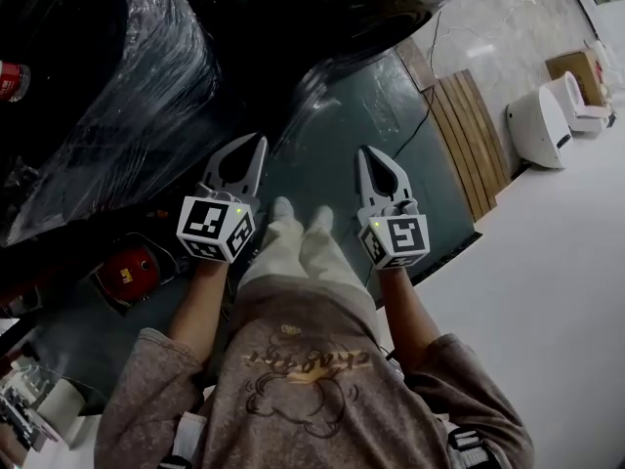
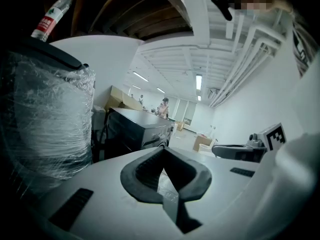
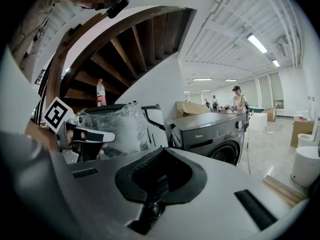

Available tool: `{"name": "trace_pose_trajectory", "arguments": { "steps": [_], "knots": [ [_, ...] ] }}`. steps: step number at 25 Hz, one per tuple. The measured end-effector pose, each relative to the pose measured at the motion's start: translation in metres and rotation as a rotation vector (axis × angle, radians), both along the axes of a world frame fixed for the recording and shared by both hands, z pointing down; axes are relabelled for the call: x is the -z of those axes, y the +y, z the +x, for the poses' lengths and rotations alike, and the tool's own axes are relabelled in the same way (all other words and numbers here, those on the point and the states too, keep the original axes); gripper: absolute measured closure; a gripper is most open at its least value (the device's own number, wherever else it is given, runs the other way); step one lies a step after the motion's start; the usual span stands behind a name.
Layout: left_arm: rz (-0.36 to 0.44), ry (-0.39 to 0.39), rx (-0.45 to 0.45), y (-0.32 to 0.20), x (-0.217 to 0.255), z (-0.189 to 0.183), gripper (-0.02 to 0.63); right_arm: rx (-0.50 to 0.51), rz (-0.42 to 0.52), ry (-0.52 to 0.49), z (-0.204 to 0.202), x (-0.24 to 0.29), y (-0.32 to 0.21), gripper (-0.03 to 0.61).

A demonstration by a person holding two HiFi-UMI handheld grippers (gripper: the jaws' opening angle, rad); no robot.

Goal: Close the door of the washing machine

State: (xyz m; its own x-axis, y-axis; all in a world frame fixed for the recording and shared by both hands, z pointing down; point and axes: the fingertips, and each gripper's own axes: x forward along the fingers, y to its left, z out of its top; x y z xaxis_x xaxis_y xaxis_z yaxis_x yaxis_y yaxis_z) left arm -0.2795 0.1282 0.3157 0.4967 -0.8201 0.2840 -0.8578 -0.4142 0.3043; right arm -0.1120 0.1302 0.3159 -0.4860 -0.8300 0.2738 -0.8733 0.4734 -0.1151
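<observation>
A dark grey washing machine [image 3: 212,134] stands a few steps ahead, its round door [image 3: 227,155] facing right; whether the door is open I cannot tell. In the left gripper view the washing machine [image 2: 137,129] shows beyond the jaws. My left gripper [image 1: 256,149] and right gripper [image 1: 365,159] are held side by side above the person's legs, both shut with nothing in them and well short of the machine. The left gripper's [image 2: 164,150] jaw tips meet, and so do the right gripper's [image 3: 162,151].
A tall object wrapped in clear film [image 1: 117,96] stands at the left, with a bottle [image 3: 101,93] on top. A wooden pallet [image 1: 469,145] and a white toilet [image 1: 537,125] lie at the right. A red canister [image 1: 132,267] sits low left. People stand far off [image 3: 237,96].
</observation>
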Motion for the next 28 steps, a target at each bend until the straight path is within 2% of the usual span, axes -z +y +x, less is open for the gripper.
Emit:
{"name": "trace_pose_trajectory", "arguments": {
  "steps": [17, 28],
  "knots": [
    [-0.064, -0.033, 0.005, -0.024, -0.125, -0.008, 0.612, 0.044, -0.029, 0.014, -0.016, -0.114, -0.027, 0.581],
    [-0.130, -0.081, -0.008, -0.034, -0.189, -0.030, 0.612, 0.045, -0.083, 0.037, -0.015, -0.136, -0.014, 0.581]
  ]
}}
